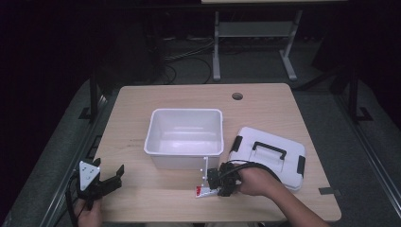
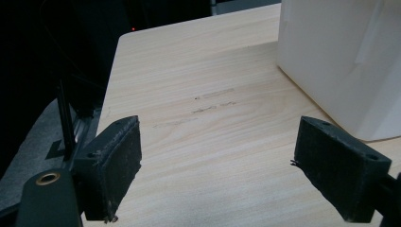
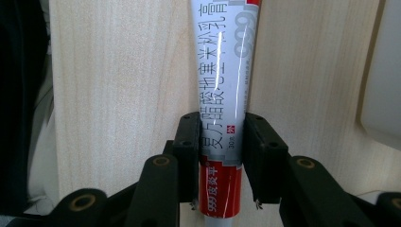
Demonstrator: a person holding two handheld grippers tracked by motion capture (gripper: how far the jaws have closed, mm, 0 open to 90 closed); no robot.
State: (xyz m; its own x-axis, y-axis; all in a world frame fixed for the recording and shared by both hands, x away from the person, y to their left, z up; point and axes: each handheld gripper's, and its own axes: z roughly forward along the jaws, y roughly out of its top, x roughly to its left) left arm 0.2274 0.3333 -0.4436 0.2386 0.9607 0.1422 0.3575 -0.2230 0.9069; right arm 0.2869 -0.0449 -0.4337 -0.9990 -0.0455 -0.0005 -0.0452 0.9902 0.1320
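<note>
The right gripper point(image 3: 221, 142) is clamped across an ointment box point(image 3: 226, 85), whose long axis runs straight ahead of the jaws along the table point(image 1: 265, 101). Just beyond stands the white bin point(image 1: 184, 135), apparently empty. The left gripper point(image 2: 217, 165) hangs open, well apart.

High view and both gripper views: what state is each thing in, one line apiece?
White bin: upright, uncovered, nothing visible inside.
Bin lid: off the bin, flat on the table beside it, black handle up.
Ointment box: lying on the table, clamped between the pads of the right hand-held gripper.
Right hand-held gripper: shut on the ointment box.
Left hand-held gripper: open, nothing between its pads, above bare table.
</note>
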